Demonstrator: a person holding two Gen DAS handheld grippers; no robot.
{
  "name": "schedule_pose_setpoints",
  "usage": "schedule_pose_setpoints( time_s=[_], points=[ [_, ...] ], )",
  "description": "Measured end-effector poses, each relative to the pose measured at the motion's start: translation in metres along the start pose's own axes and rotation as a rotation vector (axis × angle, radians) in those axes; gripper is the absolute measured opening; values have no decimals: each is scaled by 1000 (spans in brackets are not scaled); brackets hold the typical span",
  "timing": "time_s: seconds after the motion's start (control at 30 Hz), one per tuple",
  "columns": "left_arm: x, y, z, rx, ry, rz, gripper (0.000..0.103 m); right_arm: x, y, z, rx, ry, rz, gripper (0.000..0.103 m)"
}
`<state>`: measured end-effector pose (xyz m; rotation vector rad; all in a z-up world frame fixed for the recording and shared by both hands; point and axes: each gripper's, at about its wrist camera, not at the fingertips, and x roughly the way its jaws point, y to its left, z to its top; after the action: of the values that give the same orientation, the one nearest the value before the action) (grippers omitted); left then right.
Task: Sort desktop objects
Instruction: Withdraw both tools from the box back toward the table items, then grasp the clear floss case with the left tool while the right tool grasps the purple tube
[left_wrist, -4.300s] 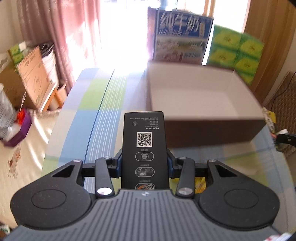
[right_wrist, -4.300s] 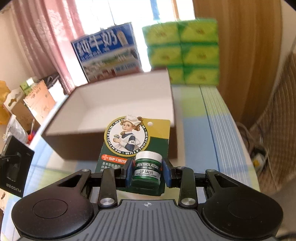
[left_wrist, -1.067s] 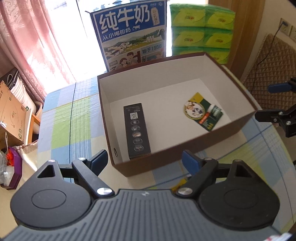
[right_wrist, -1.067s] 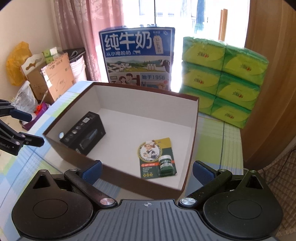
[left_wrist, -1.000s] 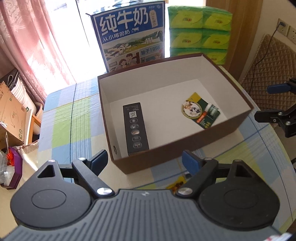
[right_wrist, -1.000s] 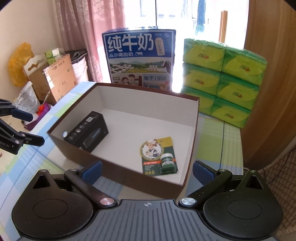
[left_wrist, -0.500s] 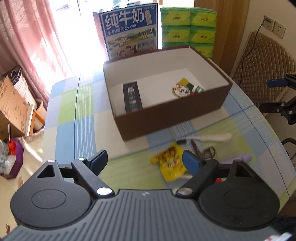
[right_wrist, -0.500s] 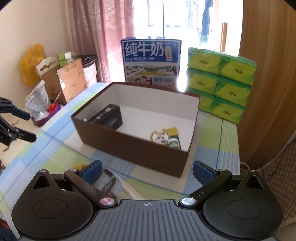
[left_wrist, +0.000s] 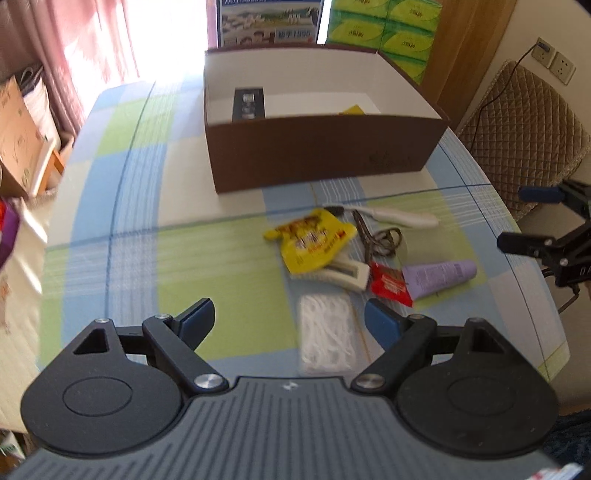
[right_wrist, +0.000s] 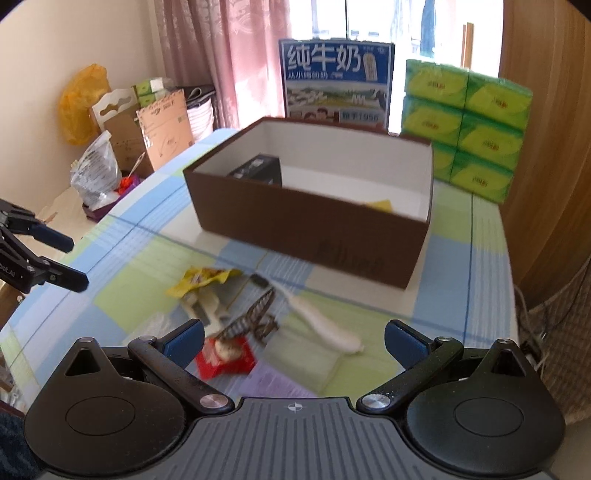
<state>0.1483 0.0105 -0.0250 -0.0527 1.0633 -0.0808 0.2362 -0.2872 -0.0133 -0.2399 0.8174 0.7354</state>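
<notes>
Checked table (left_wrist: 122, 206), one brown box (left_wrist: 321, 151), two packets (left_wrist: 314, 242)

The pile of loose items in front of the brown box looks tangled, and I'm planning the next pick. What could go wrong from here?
1. The yellow snack packet lies on the white comb-like item, so a grab may lift or drag both.
2. The red sachet overlaps the purple tube; pinching one could shift the other.
3. The clear bag of cotton swabs looks slippery and flat, so the open left tool might slide off.
</notes>
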Motion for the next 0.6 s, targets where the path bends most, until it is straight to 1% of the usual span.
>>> schedule_pose_setpoints(
  time_s=[0.23,0.33,0.47,0.6],
  points=[
    [16,-9,-27,-64,44,-10,86,4,-1,-20,45,43,4,101],
    [23,-11,-34,-65,62,-11,86,8,-1,-28,51,66,2,101],
    [28,-13,-40,-47,58,11,86,15,1,-38,32,100,-2,101],
    [36,-12,-46,-50,64,14,86,21,1,-47,19,120,-3,101]
  ],
)
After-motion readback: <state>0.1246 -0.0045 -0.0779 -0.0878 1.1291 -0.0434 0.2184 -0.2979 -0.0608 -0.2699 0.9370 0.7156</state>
